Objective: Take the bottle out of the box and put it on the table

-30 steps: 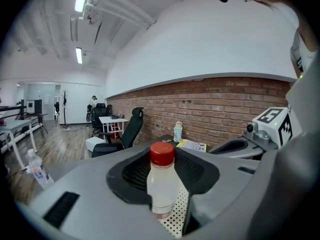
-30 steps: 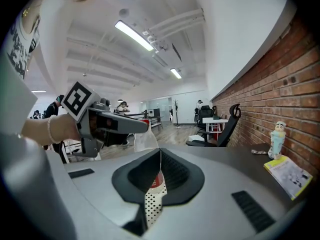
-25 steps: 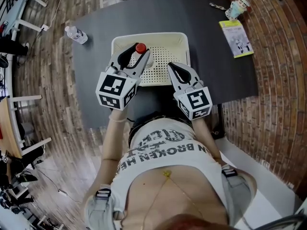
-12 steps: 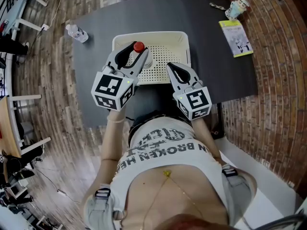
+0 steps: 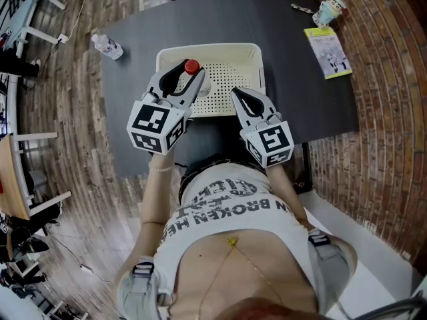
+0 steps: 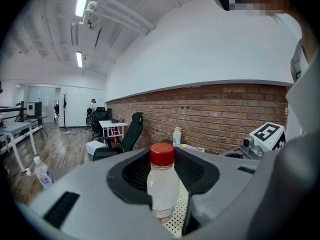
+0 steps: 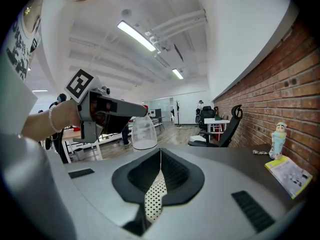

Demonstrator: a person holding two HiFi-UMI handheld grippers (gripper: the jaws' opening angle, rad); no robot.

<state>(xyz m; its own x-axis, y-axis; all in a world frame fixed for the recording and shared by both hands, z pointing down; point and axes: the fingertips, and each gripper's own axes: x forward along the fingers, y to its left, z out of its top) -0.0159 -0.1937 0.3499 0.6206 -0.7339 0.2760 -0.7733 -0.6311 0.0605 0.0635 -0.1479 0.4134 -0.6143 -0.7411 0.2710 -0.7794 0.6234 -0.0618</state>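
Note:
A clear plastic bottle with a red cap [image 5: 191, 66] stands upright between the jaws of my left gripper [image 5: 188, 75], which is shut on it above the white perforated box [image 5: 248, 53]. The left gripper view shows the bottle [image 6: 162, 184] close up between the black pads [image 6: 131, 180], with the perforated box floor below it. My right gripper [image 5: 241, 99] hovers over the near right edge of the box, its jaws shut with nothing in them. In the right gripper view the held bottle [image 7: 143, 132] shows to the left, under the left gripper.
The box sits on a dark grey table [image 5: 293, 92]. A second clear bottle [image 5: 107, 46] lies at the table's far left corner. A yellow-edged booklet [image 5: 328, 52] and a small figure-shaped bottle [image 5: 329, 10] are at the far right. Brick floor and office chairs surround the table.
My left gripper with the bottle has shifted slightly to the left. The right gripper has stayed where it was.

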